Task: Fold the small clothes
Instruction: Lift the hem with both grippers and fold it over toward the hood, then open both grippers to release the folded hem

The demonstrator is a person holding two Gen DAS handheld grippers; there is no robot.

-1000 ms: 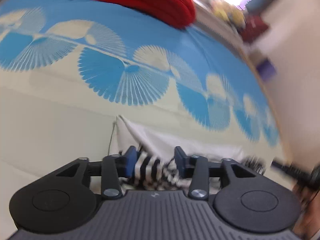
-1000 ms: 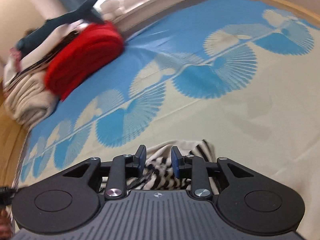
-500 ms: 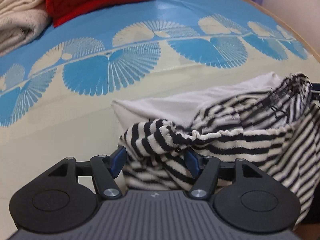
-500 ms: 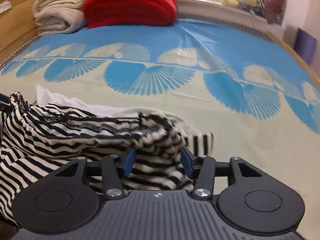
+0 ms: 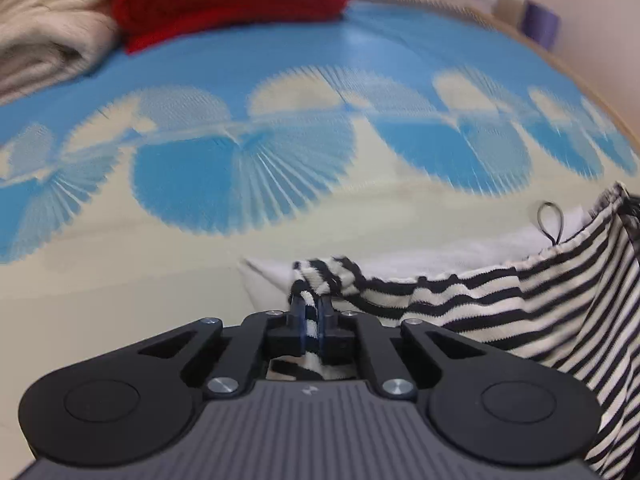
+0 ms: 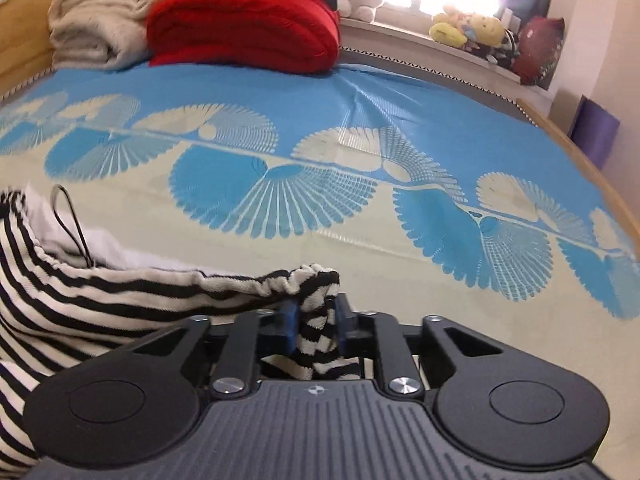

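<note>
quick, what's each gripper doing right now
Left gripper: just closed, pinching the striped garment.
Right gripper: just closed, pinching the same garment's edge.

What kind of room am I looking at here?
Most likely a bedroom, perhaps a child's. The clothes lie on a bed with a blue fan-patterned cover, folded blankets are stacked at its far end, and plush toys line the window ledge.

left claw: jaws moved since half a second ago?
Yes. The left claw has just been closing: the jaws stood wide either side of the striped garment and now pinch its bunched edge, in front of the white cloth.
</note>
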